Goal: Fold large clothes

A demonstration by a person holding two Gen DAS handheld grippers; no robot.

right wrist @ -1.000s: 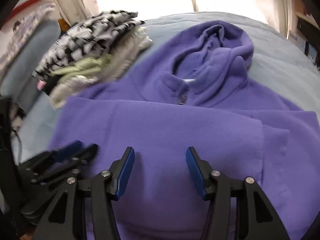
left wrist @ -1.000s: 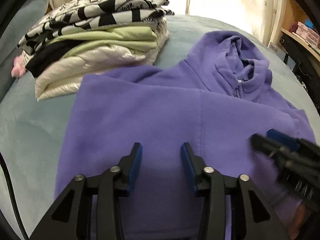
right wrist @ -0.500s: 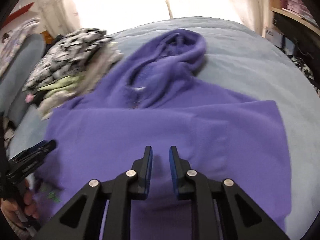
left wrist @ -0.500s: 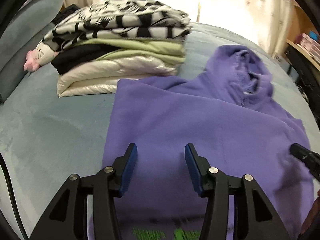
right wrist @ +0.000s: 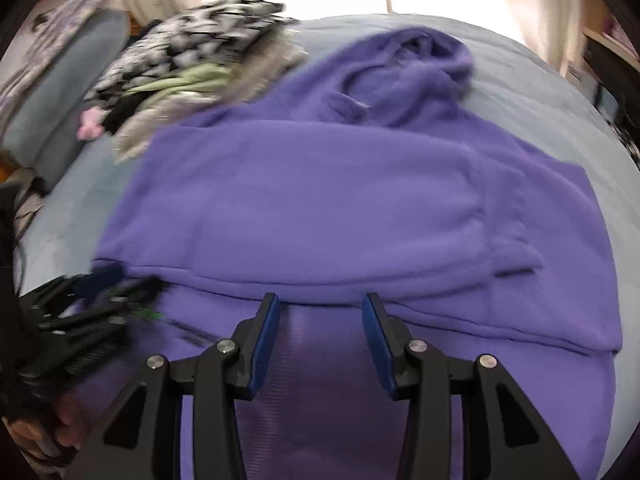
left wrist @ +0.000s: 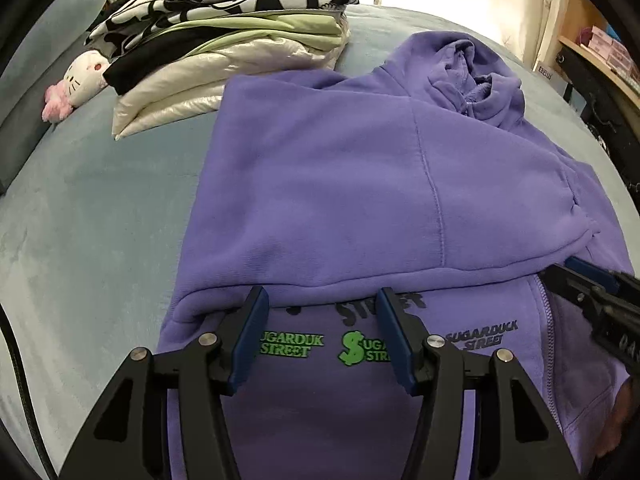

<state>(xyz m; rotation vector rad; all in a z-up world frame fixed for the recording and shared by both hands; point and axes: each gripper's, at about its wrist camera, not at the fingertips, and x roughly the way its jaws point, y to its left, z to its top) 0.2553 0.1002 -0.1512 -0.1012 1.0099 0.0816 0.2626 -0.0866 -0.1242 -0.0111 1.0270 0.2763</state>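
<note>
Since half a second ago both claws have drawn back toward the hoodie's [left wrist: 360, 184] near end, so the printed panel with green lettering [left wrist: 288, 344] now shows under the left claw [left wrist: 320, 332], and the right claw [right wrist: 318, 332], then nearly closed, has spread wide.

The hoodie lies flat on the bed [left wrist: 92, 216], hood [left wrist: 472, 76] at 12 o'clock. Its sleeves appear folded across the chest, their lower edge running from 9 to 3 o'clock just ahead of the claw tips. What seems left is doubling the body, hem toward hood, and perhaps moving it to the pile [left wrist: 224, 40] at 11 o'clock, which already holds several folded garments.

Both claws are released, gripping nothing, hovering low over the hem end and pointing toward the hood. In the left view the right claw enters at 3 o'clock beside the zipper [left wrist: 540, 312]; in the blurred right view the left claw sits at 8 o'clock.
</note>
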